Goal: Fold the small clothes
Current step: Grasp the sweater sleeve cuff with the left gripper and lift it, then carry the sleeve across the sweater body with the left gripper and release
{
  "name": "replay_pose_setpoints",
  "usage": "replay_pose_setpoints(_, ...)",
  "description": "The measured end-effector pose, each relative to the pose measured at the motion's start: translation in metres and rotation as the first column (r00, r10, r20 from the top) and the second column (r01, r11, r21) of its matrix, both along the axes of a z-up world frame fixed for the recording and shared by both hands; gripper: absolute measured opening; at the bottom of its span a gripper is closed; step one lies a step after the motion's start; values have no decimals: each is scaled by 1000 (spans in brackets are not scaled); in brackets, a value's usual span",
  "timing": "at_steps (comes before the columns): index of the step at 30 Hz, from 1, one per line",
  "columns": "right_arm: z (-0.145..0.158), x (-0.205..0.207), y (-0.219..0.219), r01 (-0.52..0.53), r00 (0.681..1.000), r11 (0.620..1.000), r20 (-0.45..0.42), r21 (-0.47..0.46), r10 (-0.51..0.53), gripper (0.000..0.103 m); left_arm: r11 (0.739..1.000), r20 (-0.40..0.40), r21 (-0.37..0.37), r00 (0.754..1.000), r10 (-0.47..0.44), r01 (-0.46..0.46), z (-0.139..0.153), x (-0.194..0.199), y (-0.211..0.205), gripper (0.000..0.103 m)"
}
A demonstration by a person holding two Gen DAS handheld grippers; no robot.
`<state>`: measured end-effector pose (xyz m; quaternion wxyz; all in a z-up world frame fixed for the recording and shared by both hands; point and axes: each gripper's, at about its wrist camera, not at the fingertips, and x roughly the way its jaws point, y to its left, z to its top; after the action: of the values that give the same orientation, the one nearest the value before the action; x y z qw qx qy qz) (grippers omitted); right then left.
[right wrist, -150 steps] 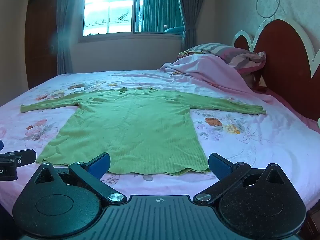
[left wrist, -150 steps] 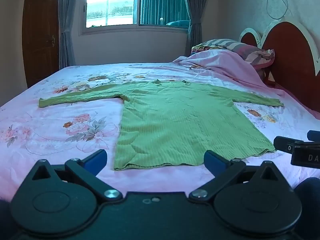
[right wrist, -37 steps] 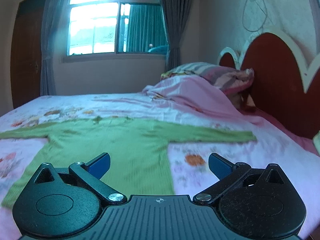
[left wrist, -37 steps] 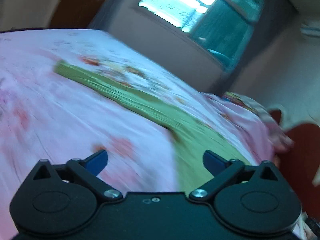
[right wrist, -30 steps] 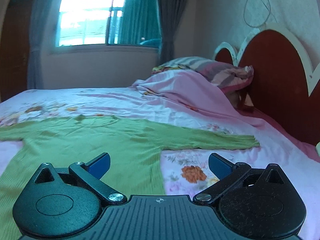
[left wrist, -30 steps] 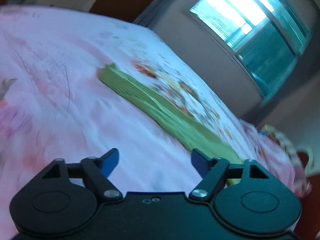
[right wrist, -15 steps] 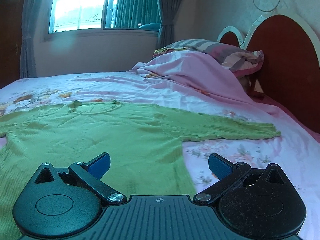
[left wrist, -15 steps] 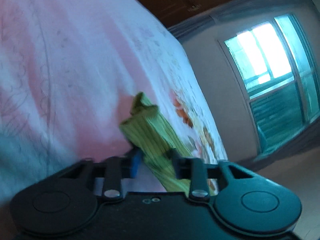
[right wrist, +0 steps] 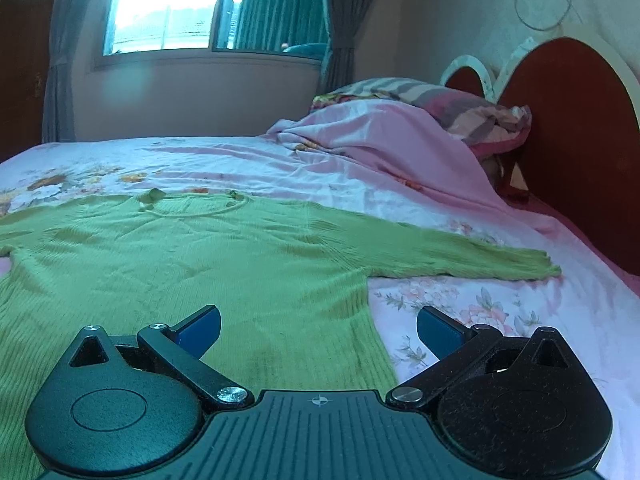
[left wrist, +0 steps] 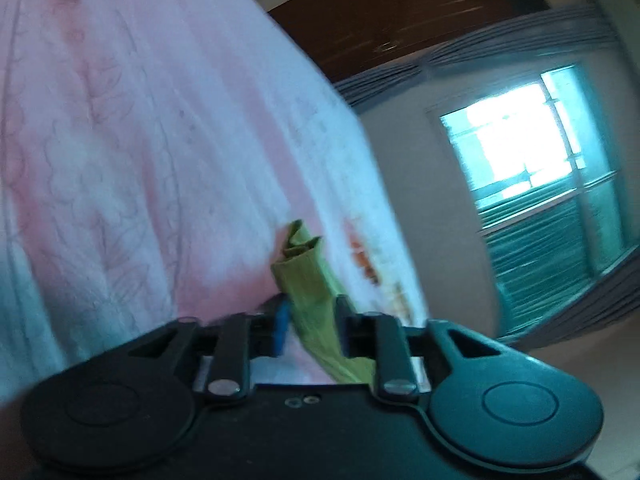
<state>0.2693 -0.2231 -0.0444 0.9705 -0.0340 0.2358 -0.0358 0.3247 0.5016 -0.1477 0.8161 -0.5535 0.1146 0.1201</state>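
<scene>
A green sweater [right wrist: 208, 264] lies spread flat, front up, on a bed [right wrist: 500, 312] covered by a pink floral sheet. Its neckline [right wrist: 192, 204] points toward the far side, where a window [right wrist: 180, 8] sits between grey curtains. Its right sleeve [right wrist: 472, 260] stretches out to the right, the cuff resting on the sheet, well short of the red headboard [right wrist: 576, 136]. A rumpled pink blanket [right wrist: 380, 140] and a striped pillow [right wrist: 460, 108] are heaped at the far right, by the headboard.

The right tool [right wrist: 318, 330] hovers low over the near right part of the sweater body, by the side seam. Its jaws stand wide apart with nothing between the blue pads [right wrist: 200, 330]; it is released.

The left tool [left wrist: 310, 322] is at the other sleeve. That view is tilted and blurred, with the sheet filling the left and the window at the right. The left sleeve's cuff end [left wrist: 304, 268] runs between the narrowly set fingers and sticks out beyond them, crumpled at its tip. The jaws are opening slightly, yet the cloth fills the gap and the pads press it on both sides, so the tool is grasping the sleeve. Beyond the cuff, a red flower print [left wrist: 364, 260] shows on the sheet.
</scene>
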Motion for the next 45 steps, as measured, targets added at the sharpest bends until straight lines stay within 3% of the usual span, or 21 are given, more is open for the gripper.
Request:
replay_pose_setpoints(7, -2, -1, 18, -38, 999, 999, 11, -20, 38, 103, 999, -96, 32, 995, 7, -3, 7, 29, 7, 24)
replay_pose_setpoints(14, 2, -5, 20, -47, 998, 998, 34, -35, 48, 103, 1000, -99, 16, 995, 7, -5, 12, 40, 9, 28)
replay_pose_setpoints(16, 2, -5, 19, -43, 999, 998, 30, -42, 44, 103, 1000, -43, 1, 999, 5, -5, 16, 31, 6, 32)
replay_pose_setpoints(18, 2, -5, 17, -40, 999, 998, 32, -37, 41, 103, 999, 94, -32, 995, -19, 22, 17, 22, 0, 38)
replay_pose_setpoints(20, -1, -4, 17, -39, 999, 999, 24, -30, 39, 103, 995, 151, -98, 988, -13, 28, 16, 15, -6, 44)
replay_pose_setpoints(22, -3, -4, 18, -40, 999, 999, 18, -30, 40, 103, 994, 191, -99, 981, -30, 50, 16, 13, -12, 56)
replay_pose_setpoints(23, -4, -5, 19, -41, 999, 999, 18, -30, 41, 103, 995, 196, -86, 980, -39, 57, 16, 12, -16, 72)
replay_pose_setpoints(24, -4, -5, 20, -43, 999, 999, 18, -30, 43, 103, 995, 192, -78, 980, -44, 60, 13, 12, -19, 75)
replay_pose_setpoints(25, -6, -5, 20, -44, 999, 999, 16, -28, 45, 103, 995, 187, -73, 981, -56, 71, 9, 15, -20, 74)
replay_pose_setpoints(27, -6, -6, 23, -52, 998, 998, 17, -25, 53, 103, 997, 122, -35, 991, -57, 61, 4, 17, -23, 58)
replay_pose_setpoints(29, -6, -7, 25, -59, 998, 998, 23, -36, 60, 103, 998, 93, -19, 994, -54, 56, 2, 22, -22, 51)
replay_pose_setpoints(31, -6, -9, 26, -65, 997, 996, 32, -57, 67, 103, 999, 40, -9, 998, -50, 50, 0, 26, -16, 33)
replay_pose_setpoints(32, -6, -9, 26, -65, 997, 996, 35, -62, 68, 103, 999, -3, 1, 999, -45, 45, -1, 26, -13, 17)
replay_pose_setpoints(33, -6, -9, 25, -66, 997, 996, 36, -63, 68, 103, 999, -52, 15, 998, -44, 45, 1, 32, -8, 8)
replay_pose_setpoints(37, -8, -4, 14, -45, 999, 999, 27, -19, 46, 103, 985, -171, 156, 984, -49, 76, 20, 53, -5, 6)
replay_pose_setpoints(40, -11, 1, -8, -4, 1000, 999, 15, 35, 4, 103, 974, -59, 215, 996, -61, 73, 59, 53, -23, 5)
replay_pose_setpoints(45, -22, 13, -64, 113, 994, 992, 2, 51, -113, 103, 906, 24, 380, 977, -212, 187, 135, 83, -101, 5)
